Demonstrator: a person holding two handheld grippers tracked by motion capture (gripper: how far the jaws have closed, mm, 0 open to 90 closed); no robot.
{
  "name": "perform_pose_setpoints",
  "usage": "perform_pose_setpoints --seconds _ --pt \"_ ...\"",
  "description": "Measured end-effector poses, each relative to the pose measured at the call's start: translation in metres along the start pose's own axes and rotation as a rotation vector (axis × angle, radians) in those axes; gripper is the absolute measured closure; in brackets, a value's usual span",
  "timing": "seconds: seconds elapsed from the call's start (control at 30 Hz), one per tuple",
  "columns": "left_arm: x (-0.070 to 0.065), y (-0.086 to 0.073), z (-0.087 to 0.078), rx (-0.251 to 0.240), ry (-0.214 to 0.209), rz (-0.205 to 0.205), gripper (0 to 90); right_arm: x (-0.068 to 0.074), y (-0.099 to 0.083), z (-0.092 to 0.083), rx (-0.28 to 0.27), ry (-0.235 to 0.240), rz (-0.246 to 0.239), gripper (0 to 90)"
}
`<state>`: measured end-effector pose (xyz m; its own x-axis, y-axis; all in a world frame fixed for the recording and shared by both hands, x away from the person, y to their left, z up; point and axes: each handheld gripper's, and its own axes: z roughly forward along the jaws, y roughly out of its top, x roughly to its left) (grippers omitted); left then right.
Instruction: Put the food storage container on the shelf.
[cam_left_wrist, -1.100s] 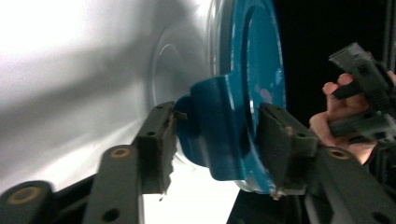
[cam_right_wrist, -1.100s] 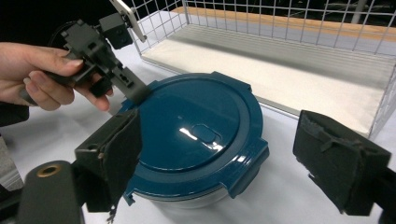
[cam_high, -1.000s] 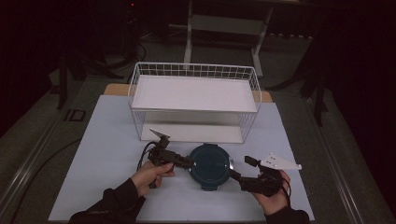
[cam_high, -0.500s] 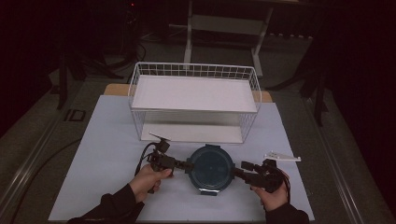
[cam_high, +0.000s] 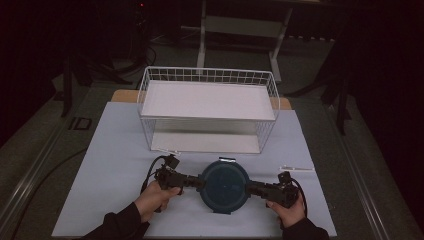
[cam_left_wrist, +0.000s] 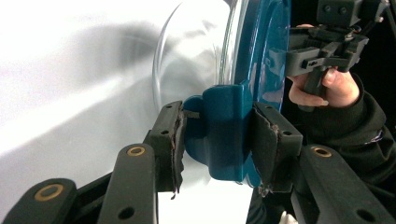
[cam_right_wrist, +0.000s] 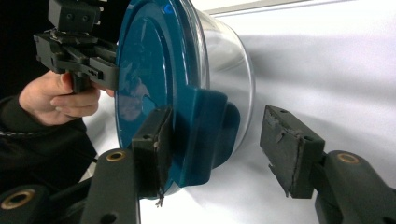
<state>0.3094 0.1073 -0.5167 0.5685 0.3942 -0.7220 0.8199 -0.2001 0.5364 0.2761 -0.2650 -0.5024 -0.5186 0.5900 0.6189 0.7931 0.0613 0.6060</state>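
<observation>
A round container (cam_high: 224, 186) with a dark blue lid and a clear bowl sits on the white table near the front edge. My left gripper (cam_high: 200, 182) is shut on the blue latch tab (cam_left_wrist: 224, 130) at the container's left side, with both pads pressed on it (cam_left_wrist: 217, 135). My right gripper (cam_high: 248, 189) straddles the opposite latch tab (cam_right_wrist: 205, 135). Its jaws have just been closing. One pad (cam_right_wrist: 154, 140) lies against the lid side, and the other pad (cam_right_wrist: 289, 149) stands clear of the tab.
A white wire basket (cam_high: 207, 75) with a white shelf stands behind the container across the table's middle. A thin white strip (cam_high: 296, 168) shows just beyond my right hand. Bare white table (cam_high: 115, 150) extends to the left.
My right gripper has come down and in around the container's right tab, its jaws narrower. My left gripper has kept its hold on the left tab. The container has shifted slightly toward me.
</observation>
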Motion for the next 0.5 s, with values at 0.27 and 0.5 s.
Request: perform_pose_setpoints --seconds 0.27,0.5 --pt "-0.001 -0.005 -0.001 -0.03 0.003 -0.008 56.9 -0.003 -0.002 0.004 0.028 0.09 0.042 55.9" --pt "-0.002 -0.011 -0.002 -0.06 0.012 -0.02 56.5 0.006 -0.001 0.003 0.032 0.057 0.025 56.6"
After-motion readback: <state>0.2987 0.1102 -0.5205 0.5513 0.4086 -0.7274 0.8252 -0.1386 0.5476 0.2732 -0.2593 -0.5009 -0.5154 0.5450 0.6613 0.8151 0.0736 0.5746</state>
